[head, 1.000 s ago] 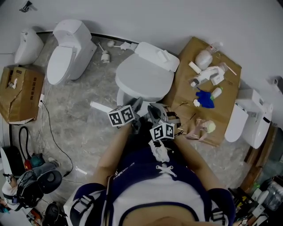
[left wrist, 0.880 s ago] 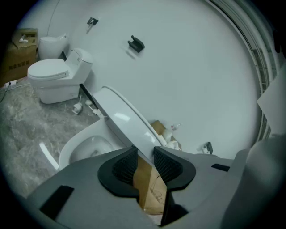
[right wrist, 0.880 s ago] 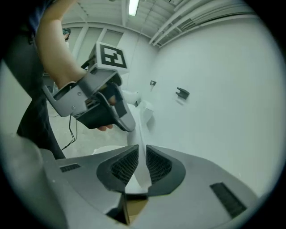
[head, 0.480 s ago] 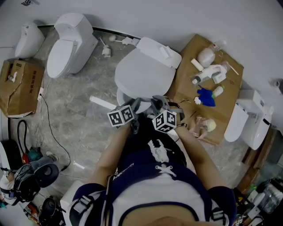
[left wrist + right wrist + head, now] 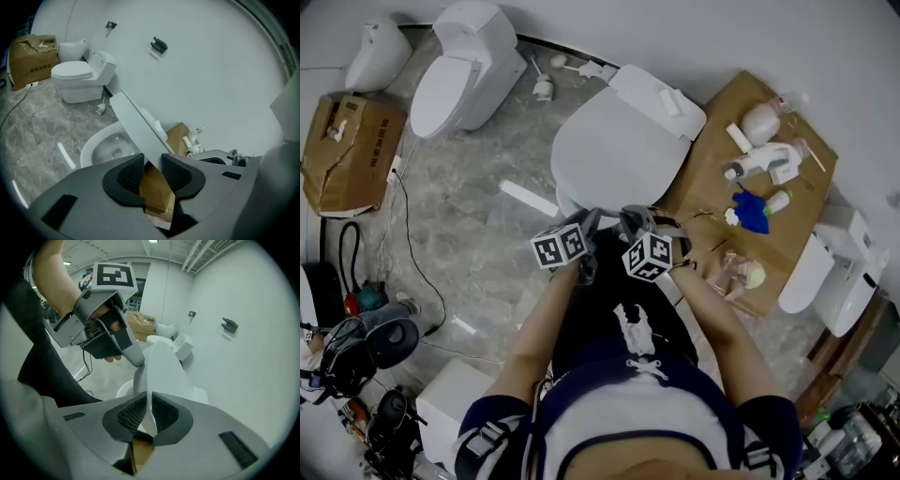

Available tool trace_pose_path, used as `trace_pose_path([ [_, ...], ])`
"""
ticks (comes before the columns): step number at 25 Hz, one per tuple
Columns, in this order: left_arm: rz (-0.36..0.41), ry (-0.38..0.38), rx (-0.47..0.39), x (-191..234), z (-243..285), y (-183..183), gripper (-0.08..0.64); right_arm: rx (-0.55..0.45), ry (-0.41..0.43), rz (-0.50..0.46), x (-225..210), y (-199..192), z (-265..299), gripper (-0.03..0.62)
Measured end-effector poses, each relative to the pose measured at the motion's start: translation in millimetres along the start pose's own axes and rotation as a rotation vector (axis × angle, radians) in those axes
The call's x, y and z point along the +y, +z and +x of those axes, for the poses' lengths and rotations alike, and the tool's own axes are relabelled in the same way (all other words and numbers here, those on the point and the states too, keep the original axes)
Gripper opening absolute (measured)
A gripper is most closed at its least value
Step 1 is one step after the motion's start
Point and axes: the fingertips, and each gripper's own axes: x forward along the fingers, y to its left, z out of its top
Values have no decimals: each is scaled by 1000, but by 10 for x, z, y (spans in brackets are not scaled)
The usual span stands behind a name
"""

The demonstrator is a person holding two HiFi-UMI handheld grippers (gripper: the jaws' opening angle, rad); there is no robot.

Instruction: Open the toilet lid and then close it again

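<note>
The person wears a dark short-sleeved top (image 5: pixel 572 375) with white stripes at the shoulders, a white chest panel and white lacing (image 5: pixel 649 364) on its front. The left hand-held gripper (image 5: pixel 589 223) and the right hand-held gripper (image 5: pixel 635 221) have grey bodies, black ribbed pads (image 5: pixel 130 174), and a cube (image 5: pixel 560 246) with black-and-white square markers.

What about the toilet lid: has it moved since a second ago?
Yes. In the head view the toilet lid reaches farther out from the tank than before: it has swung down toward the bowl, though it is not shut yet.
</note>
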Motion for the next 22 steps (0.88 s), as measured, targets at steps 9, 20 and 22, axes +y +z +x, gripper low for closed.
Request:
trace_pose_path([
  [9,-42,49,-13,252,21,-222,115,9,43,-39,261,-55,189,35],
  [20,-65,75,43,529,23,-433,101,47,11,-40,530,-123,388,35],
  [22,-55,119,63,636,2,-485,6,57,14,-27,578,-134,428,35],
])
